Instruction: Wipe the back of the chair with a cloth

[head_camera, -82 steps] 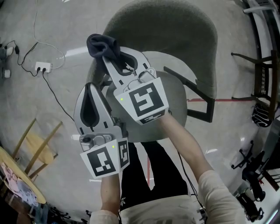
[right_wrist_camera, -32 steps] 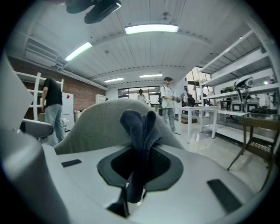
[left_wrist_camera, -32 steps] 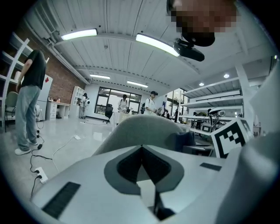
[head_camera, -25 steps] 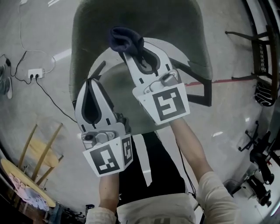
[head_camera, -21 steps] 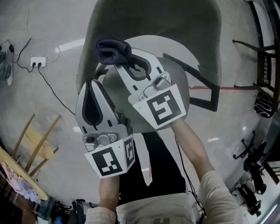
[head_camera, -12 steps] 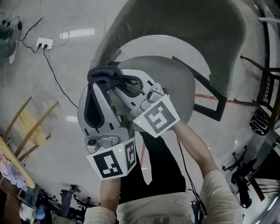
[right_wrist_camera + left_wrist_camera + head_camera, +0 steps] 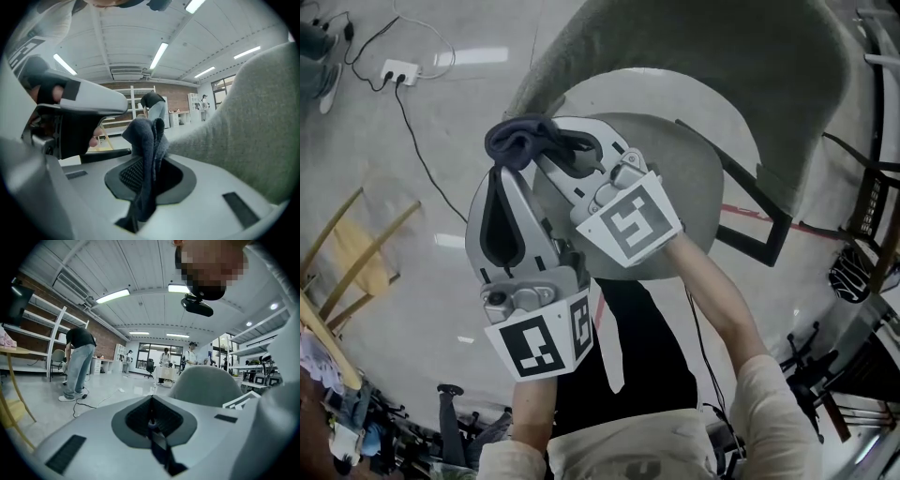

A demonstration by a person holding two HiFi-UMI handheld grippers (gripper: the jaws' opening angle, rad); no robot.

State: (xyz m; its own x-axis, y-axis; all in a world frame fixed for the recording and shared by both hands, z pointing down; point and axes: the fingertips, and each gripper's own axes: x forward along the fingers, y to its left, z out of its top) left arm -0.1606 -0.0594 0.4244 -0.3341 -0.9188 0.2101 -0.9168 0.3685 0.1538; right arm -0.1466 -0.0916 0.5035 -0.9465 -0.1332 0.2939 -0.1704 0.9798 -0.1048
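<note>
Floor (image 7: 441,178): grey, open at left and near left, crossed by a cable from a power strip (image 7: 398,71) at far left.

Stool (image 7: 352,248): wooden, at the left edge, well apart from the chair.

Left gripper (image 7: 497,178): fingers pressed together with nothing between them. It points far, lies close beside the right gripper, and its tip is just under the cloth.

Cloth (image 7: 520,139): dark blue and bunched. It is pinched along the jaw seam, and its long axis follows the jaws. The loose end sticks out past the tips toward far left. It sits just off the left end of the backrest; contact cannot be told.

Right gripper (image 7: 548,155): fingers clamped on the cloth. It points far left, over the left rim of the seat.

Chair (image 7: 722,47): grey-green. Its curved backrest runs from centre to far right, with the round seat (image 7: 684,178) inside the curve. The right gripper view shows the backrest close at right of the cloth.

Black frame (image 7: 867,192): at the right edge, near the backrest's right end.
</note>
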